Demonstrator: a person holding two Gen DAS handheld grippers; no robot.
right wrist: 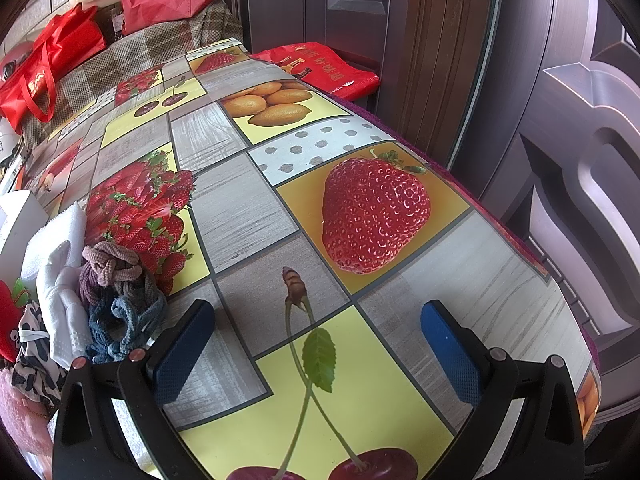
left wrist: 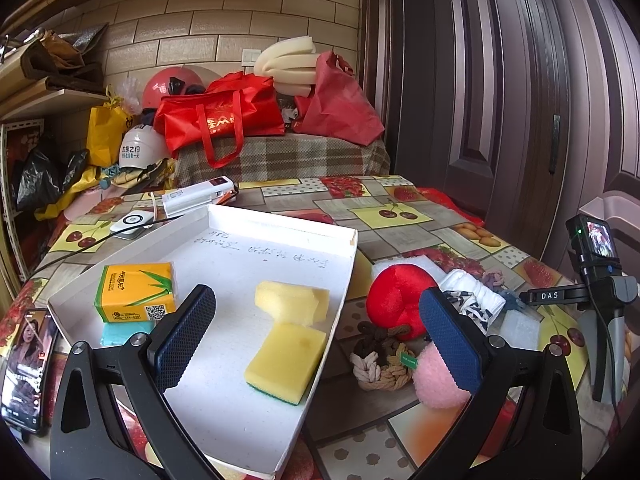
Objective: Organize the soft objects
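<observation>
On a table covered with a fruit-print cloth (right wrist: 256,208), a shallow white tray (left wrist: 256,256) sits to the left. Inside it lie two yellow sponges (left wrist: 286,362), one touching the other, and an orange tissue pack (left wrist: 134,292) resting on a light blue sponge (left wrist: 116,334). Just beside the tray's right edge are more soft things: a red plush toy (left wrist: 396,296), a brown and cream rope knot (left wrist: 380,356) in front of it, a pink fluffy pad (left wrist: 436,376), and white folded cloth (left wrist: 480,292). From the right wrist view, a bundle of purple and blue hair ties (right wrist: 120,300) lies beside a white glove (right wrist: 60,300).

The left gripper (left wrist: 316,344) hovers over the tray's near right edge, jaws spread wide and holding nothing. The right gripper (right wrist: 316,352) hangs above bare cloth with a cherry print, jaws likewise wide apart and empty. A phone (left wrist: 24,364) lies at the table's left edge.
</observation>
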